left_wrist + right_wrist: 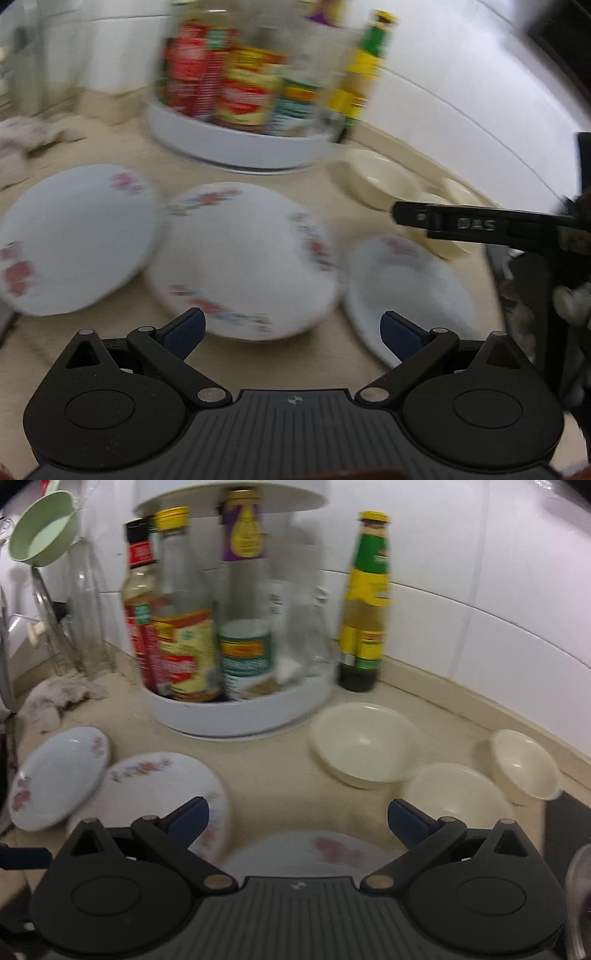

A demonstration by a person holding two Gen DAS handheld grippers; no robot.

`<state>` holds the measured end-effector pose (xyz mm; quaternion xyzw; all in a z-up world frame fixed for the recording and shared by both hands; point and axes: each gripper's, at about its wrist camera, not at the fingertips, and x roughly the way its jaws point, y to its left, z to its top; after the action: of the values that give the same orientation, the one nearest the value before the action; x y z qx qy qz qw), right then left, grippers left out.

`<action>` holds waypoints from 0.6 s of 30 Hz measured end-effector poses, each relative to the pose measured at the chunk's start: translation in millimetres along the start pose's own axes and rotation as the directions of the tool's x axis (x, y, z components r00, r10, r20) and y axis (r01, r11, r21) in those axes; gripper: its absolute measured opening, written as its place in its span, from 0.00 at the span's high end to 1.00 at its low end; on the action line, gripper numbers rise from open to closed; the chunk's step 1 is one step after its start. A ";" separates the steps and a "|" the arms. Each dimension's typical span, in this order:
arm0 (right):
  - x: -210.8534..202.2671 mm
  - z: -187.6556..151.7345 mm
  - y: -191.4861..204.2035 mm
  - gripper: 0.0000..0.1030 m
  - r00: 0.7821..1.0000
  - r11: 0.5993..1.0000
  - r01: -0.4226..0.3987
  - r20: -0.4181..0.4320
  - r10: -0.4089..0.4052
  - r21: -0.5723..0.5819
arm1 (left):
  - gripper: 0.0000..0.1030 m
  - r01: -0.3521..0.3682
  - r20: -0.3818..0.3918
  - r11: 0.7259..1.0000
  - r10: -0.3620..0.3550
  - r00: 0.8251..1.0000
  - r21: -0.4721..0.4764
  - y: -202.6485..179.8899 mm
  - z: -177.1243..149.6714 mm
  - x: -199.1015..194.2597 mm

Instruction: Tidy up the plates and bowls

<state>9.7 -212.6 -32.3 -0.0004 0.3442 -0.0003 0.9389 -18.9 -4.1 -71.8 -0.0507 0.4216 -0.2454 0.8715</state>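
Observation:
Three white floral plates lie on the beige counter: a left plate [74,236] [59,775], a middle plate [243,262] [162,786] and a right plate [410,288] [314,853]. Three cream bowls sit to the right: a large bowl [364,744] [376,181], a middle bowl [454,794] and a small bowl [524,762]. My left gripper [291,328] is open and empty, just before the middle plate. My right gripper [297,819] is open and empty above the right plate; one of its fingers [461,223] shows in the left wrist view.
A white turntable rack [236,716] [236,144] holds several sauce bottles and jars. A green-labelled bottle [367,602] [364,70] stands by the tiled wall. A crumpled cloth [55,701] and glass jars [85,605] sit at the left.

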 end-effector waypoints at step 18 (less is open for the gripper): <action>-22.4 -58.6 -101.4 0.33 0.989 0.972 -0.030 -0.134 0.063 0.234 | 0.01 0.101 -0.096 0.993 -0.094 0.991 0.067 -70.3 4.7 67.7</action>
<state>-45.3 -314.0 -62.4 0.1172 0.4069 -0.0186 0.9057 -6.9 -98.0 -96.1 -0.0284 0.4496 -0.3047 0.8392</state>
